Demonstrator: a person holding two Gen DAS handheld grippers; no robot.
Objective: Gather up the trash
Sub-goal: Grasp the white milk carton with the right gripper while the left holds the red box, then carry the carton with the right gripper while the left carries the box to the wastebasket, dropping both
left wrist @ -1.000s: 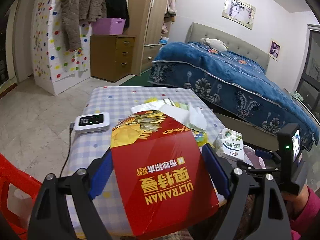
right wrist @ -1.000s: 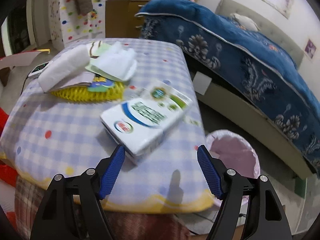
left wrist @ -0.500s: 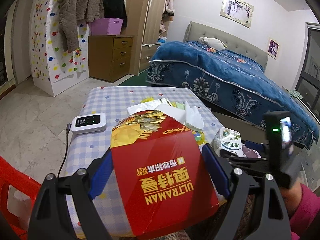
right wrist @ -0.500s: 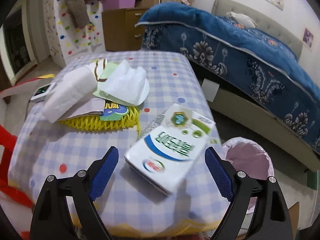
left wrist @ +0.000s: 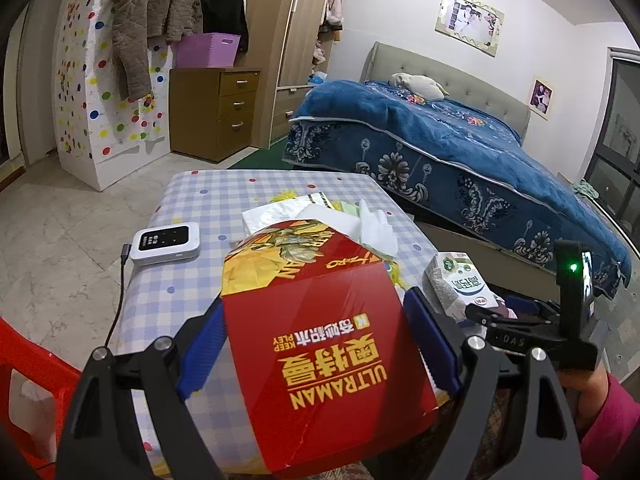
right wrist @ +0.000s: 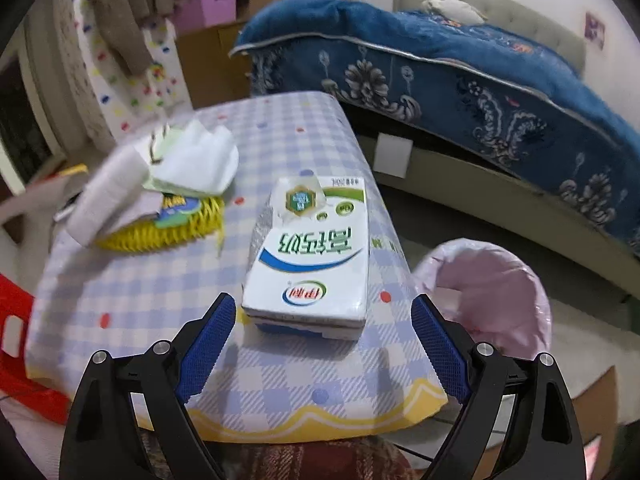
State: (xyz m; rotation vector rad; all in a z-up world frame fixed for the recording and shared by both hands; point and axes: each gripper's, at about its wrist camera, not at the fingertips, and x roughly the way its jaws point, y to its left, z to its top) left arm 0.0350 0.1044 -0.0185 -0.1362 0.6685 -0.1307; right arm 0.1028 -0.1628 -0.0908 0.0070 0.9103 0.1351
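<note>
My left gripper [left wrist: 314, 304] is shut on a red cardboard box [left wrist: 320, 340] with yellow "ULTRAMAN" lettering, held up over the near edge of the table. A white milk carton [right wrist: 312, 256] lies flat on the checked tablecloth [right wrist: 140, 292], near the table's right edge. My right gripper [right wrist: 323, 302] stands wide open just short of the carton's near end, and its blue pads [right wrist: 208, 332] touch nothing. In the left wrist view the same carton [left wrist: 460, 280] lies to the right of the box.
A heap of tissues and wrappers [right wrist: 168, 184] rests on yellow netting at the table's left. A pink-lined bin [right wrist: 492, 280] stands on the floor right of the table. A white device [left wrist: 166, 242] with a cable lies at the left. A red chair [left wrist: 24, 360] and a bed [left wrist: 440, 148] flank the table.
The right jaws have widened and the gripper has rolled and shifted, so the carton now lies lengthwise, centred ahead of it. The left gripper and the box have not moved.
</note>
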